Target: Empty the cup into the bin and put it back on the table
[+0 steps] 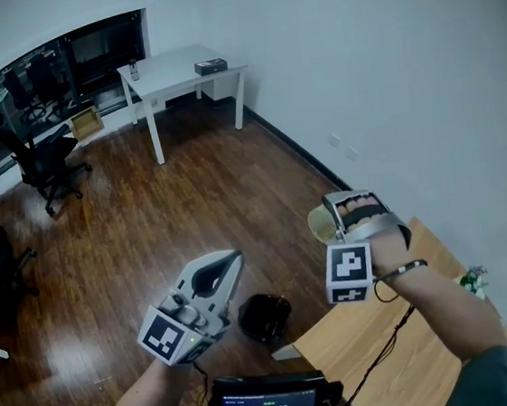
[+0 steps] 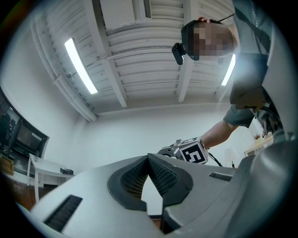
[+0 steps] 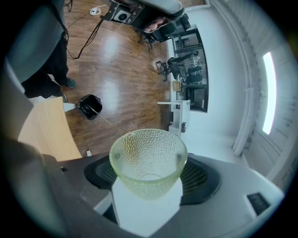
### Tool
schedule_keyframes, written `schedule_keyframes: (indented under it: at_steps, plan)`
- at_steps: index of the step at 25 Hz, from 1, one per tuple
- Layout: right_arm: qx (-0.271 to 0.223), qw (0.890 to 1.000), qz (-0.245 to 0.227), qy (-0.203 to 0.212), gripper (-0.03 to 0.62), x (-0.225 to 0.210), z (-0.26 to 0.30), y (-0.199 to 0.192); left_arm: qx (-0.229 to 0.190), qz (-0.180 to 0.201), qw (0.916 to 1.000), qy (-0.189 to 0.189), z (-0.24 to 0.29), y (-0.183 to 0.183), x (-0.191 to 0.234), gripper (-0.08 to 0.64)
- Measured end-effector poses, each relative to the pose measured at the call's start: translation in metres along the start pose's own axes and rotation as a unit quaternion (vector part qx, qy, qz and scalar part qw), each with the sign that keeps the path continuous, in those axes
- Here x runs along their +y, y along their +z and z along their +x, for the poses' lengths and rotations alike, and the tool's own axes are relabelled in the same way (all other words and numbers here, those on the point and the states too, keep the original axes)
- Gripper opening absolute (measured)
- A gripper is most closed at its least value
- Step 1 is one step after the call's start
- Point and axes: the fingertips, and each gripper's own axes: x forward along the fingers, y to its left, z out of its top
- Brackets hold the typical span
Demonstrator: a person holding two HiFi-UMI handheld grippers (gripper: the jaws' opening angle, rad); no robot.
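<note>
Right claw [image 3: 149, 186] is clamped on the cup [image 3: 148, 153], low on its wall, up in the air near the table's corner. You've got dimpled, see-through stuff there: light, I'd say, stiff, maybe brittle, and slick where it tapers, so a low, gentle pinch suits it. It looks empty. Left claw [image 2: 149, 162] is closed on nothing. Tan table [image 1: 379, 347] just below you, black bin [image 1: 265, 318] on the wood floor [image 1: 147, 228] beside it, white desk [image 1: 175, 70] far off.

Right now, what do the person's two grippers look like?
Both the left gripper and the right gripper are light grey shells with dark ribbed pads. Each carries a cube with black-and-white square markers. A black cable trails off the right one.
</note>
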Motion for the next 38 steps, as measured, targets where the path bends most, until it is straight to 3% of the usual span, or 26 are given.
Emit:
schedule_keyframes:
  at_steps: [24,31,34,38]
  plan:
    - [0.021,0.998,-0.060,-0.022,0.393,-0.007,0.009,-0.001,0.000,-0.015,0.9999,0.004,0.002,-0.003,0.003,-0.008]
    - [0.023,0.999,-0.030,0.022,0.393,0.014,0.021,-0.004,0.007,-0.014,0.9999,0.002,0.001,-0.003,0.004,-0.008]
    - [0.028,0.998,-0.048,-0.003,0.393,0.004,0.017,-0.004,0.007,-0.011,0.9999,-0.001,0.003,-0.004,0.002,-0.008]
    - [0.027,0.997,-0.072,0.002,0.393,0.013,0.023,-0.002,0.004,-0.010,0.9999,-0.001,0.004,-0.001,0.003,-0.008]
